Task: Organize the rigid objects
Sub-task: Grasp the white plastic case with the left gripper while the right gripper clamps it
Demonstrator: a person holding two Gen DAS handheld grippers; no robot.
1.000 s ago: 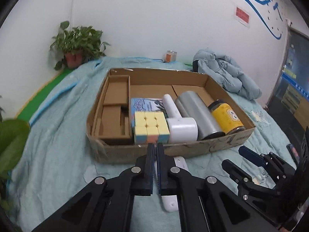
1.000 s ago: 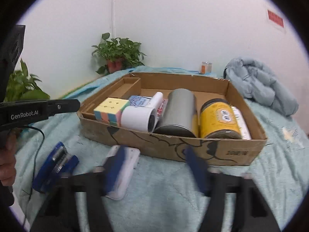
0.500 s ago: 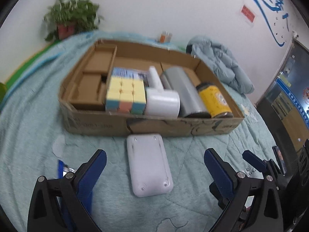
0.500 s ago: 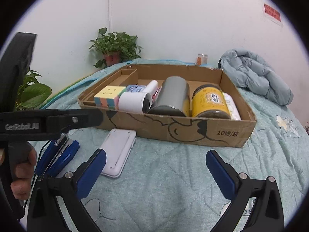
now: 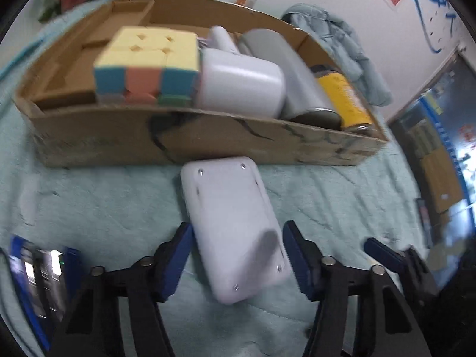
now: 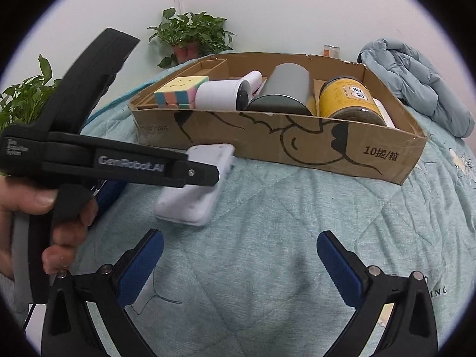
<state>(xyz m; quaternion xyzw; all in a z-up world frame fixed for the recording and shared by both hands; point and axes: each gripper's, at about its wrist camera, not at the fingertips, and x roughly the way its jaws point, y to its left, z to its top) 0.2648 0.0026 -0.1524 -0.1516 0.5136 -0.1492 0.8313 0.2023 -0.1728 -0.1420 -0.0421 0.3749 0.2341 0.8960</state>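
Note:
A white flat device (image 5: pixel 235 223) lies back-up on the teal quilt just in front of the cardboard box (image 5: pixel 208 142); it also shows in the right wrist view (image 6: pixel 193 196). My left gripper (image 5: pixel 238 255) is open, its blue pads on either side of the device's near end, a small gap on each side. My right gripper (image 6: pixel 239 264) is open and empty over the quilt, right of the device. The box (image 6: pixel 267 145) holds a pastel cube (image 5: pixel 148 62), a white cylinder (image 5: pixel 241 86), a grey cylinder (image 6: pixel 282 95) and a yellow jar (image 6: pixel 351 101).
A blue stapler (image 5: pixel 38 282) lies on the quilt at my left. A folded light-blue jacket (image 6: pixel 416 86) lies right of the box. Potted plants (image 6: pixel 190 38) stand by the wall behind. A small jar (image 6: pixel 331 51) sits behind the box.
My left gripper opened from shut, then moved down and forward until its pads straddle the white device. My right gripper opened and stayed back over the quilt.

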